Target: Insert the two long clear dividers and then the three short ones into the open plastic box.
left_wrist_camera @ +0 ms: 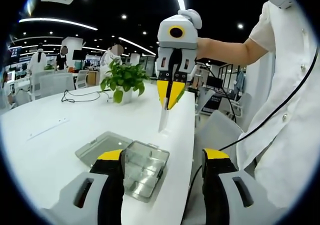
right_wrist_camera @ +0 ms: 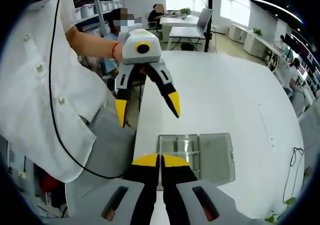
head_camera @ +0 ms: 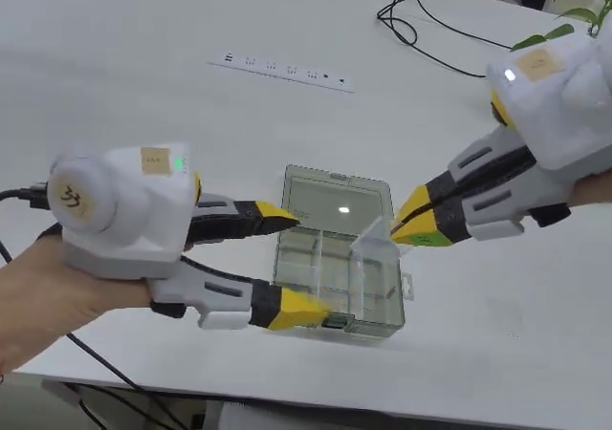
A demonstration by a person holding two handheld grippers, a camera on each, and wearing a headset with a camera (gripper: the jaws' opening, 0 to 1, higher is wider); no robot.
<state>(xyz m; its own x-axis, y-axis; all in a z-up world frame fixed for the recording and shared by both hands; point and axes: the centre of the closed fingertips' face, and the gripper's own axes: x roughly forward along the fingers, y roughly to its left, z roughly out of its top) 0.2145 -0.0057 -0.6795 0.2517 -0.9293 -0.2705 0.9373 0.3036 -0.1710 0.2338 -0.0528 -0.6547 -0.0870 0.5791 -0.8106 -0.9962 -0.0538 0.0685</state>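
Clear divider [head_camera: 376, 242] held just above the open plastic box [head_camera: 371, 326]

The box sits near the front edge of the white table [head_camera: 497, 339], its lid [head_camera: 335, 193] laid flat behind it and partition lines showing inside. The right gripper [head_camera: 413, 223] slants down from the right, its jaws clamped on the divider. The left gripper [head_camera: 287, 261] lies level at the box's left side, its jaws spread wide and holding nothing.

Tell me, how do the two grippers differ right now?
The left gripper has its jaws spread wide and holds nothing; the right gripper is shut on a clear divider. The left gripper sits low by the box; the right gripper hangs higher, angled down toward it. Both have white bodies and yellow tips.
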